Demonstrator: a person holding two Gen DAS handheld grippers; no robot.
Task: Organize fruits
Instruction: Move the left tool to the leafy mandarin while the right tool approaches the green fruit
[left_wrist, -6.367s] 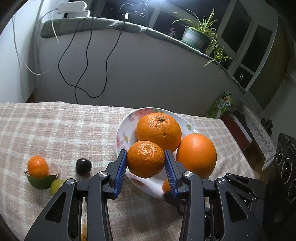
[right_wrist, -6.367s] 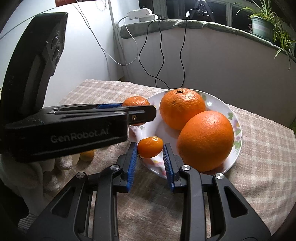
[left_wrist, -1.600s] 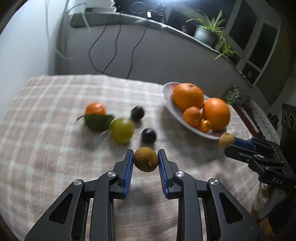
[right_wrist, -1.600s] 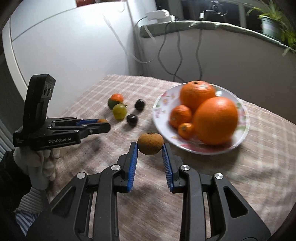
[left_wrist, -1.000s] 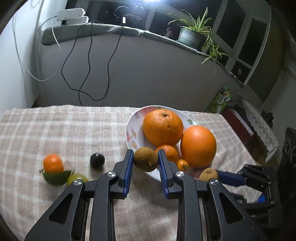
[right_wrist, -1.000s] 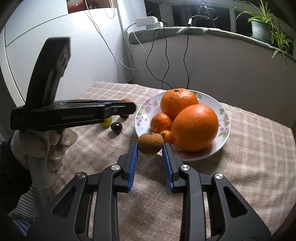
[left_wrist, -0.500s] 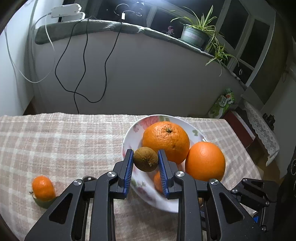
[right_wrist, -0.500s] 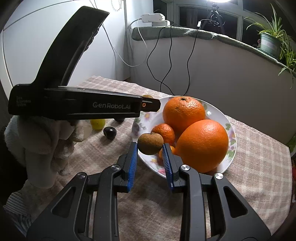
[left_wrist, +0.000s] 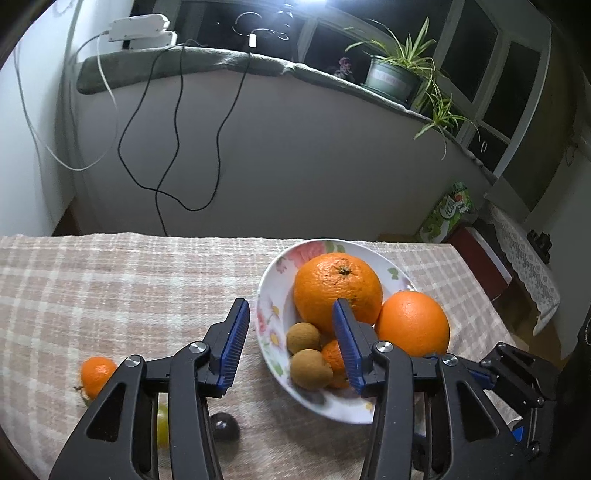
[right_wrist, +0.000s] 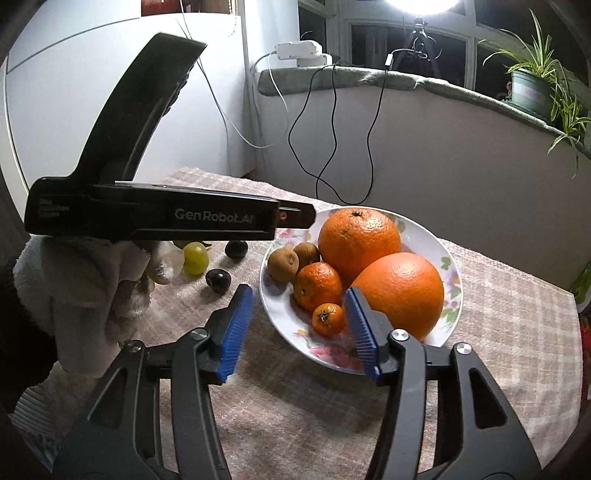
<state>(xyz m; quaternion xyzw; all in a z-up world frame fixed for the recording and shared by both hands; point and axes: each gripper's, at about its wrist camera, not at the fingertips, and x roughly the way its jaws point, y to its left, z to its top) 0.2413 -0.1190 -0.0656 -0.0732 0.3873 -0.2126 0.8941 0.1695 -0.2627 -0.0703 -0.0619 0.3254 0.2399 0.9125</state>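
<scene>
A flowered white plate holds two big oranges, a mandarin, a tiny orange fruit and two brown fruits lying side by side at its left edge. My left gripper hovers over that edge with its jaws opening. The brown fruits lie free below and between the fingers, untouched by the pads. My right gripper hangs at the plate's near rim, also opening, with nothing gripped. The left gripper crosses the right wrist view, held by a gloved hand.
On the checked cloth left of the plate lie a mandarin on a leaf, a green grape and two dark round fruits. Behind the table stands a low wall with hanging cables and a potted plant.
Both grippers went from shut on a brown fruit to open. The two brown fruits now lie on the plate's left edge. The left gripper shifted slightly left of the plate.
</scene>
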